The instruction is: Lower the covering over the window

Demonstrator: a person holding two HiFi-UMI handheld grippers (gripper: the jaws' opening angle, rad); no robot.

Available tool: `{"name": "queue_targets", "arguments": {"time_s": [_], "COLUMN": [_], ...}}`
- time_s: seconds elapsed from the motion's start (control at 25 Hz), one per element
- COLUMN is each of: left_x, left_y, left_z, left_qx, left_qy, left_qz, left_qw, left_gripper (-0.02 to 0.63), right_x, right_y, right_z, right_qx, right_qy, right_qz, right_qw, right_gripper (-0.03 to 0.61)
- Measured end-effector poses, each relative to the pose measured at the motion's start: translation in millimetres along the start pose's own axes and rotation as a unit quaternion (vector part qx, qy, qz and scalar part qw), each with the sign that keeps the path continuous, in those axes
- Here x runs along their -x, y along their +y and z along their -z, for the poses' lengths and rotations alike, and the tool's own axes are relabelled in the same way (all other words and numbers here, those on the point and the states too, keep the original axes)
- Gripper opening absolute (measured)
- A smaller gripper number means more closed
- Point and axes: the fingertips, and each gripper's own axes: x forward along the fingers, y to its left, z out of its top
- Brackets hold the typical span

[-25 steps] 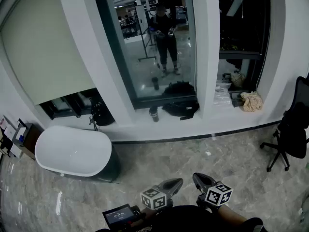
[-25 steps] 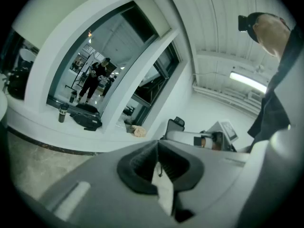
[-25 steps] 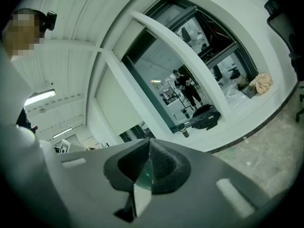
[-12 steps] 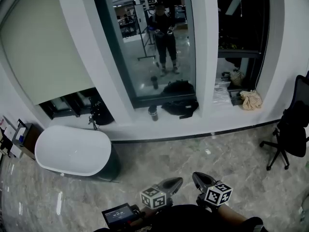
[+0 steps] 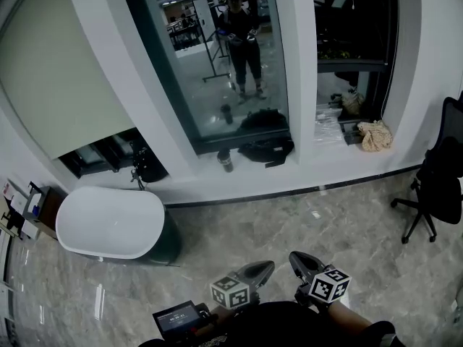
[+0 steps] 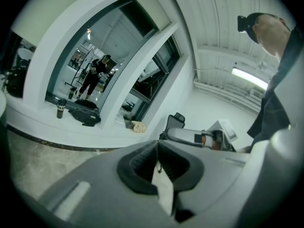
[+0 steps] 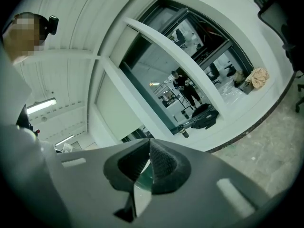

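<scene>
A cream roller blind hangs partway down the left window, with dark glass showing below it. The middle window is bare and mirrors the person holding the grippers. The right window is bare too. My left gripper and right gripper sit low in the head view, close to the body and far from the windows. Both point toward the window wall. Seen from the left gripper view, the left gripper is shut and holds nothing. The right gripper is likewise shut and holds nothing.
A white oval tub stands on the marble floor below the left window. A cup and a black bag lie on the sill, with a beige cloth further right. An office chair stands at the right.
The window wall has slid slightly up and left in the head view as the person moves nearer. Both grippers stay shut at the same low spot in the view.
</scene>
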Motion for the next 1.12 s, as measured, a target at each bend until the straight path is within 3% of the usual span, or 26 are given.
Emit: {"name": "queue_targets", "arguments": {"time_s": [0.2, 0.48, 0.6, 0.8, 1.12], "left_x": [-25.3, -81.3, -89.6, -111.1, -193.6], "left_y": [-7.9, -24.9, -18.2, 15.4, 113.0], "left_z": [1.5, 13.4, 12.4, -9.8, -60.2], "left_qx": [0.012, 0.009, 0.027, 0.045, 0.061], "left_qy": [0.001, 0.011, 0.008, 0.001, 0.015], "left_qz": [-0.008, 0.008, 0.003, -0.004, 0.03], "left_qw": [0.9999, 0.9999, 0.9996, 0.999, 0.9976], "left_gripper": [0.002, 0.002, 0.002, 0.002, 0.002], "right_x": [17.6, 41.8, 40.2, 10.9, -66.8], "right_y": [-27.7, -69.2, -82.9, -103.7, -184.0], "right_z": [-19.4, -43.4, -43.8, -65.2, -117.7], "right_qx": [-0.028, -0.013, -0.026, -0.025, -0.028], "right_qy": [-0.011, -0.012, -0.003, -0.008, -0.021], "right_qz": [0.006, 0.006, 0.005, 0.0, 0.053], "right_qw": [1.0, 1.0, 1.0, 1.0, 0.998], "right_gripper": [0.006, 0.008, 0.008, 0.008, 0.008]}}
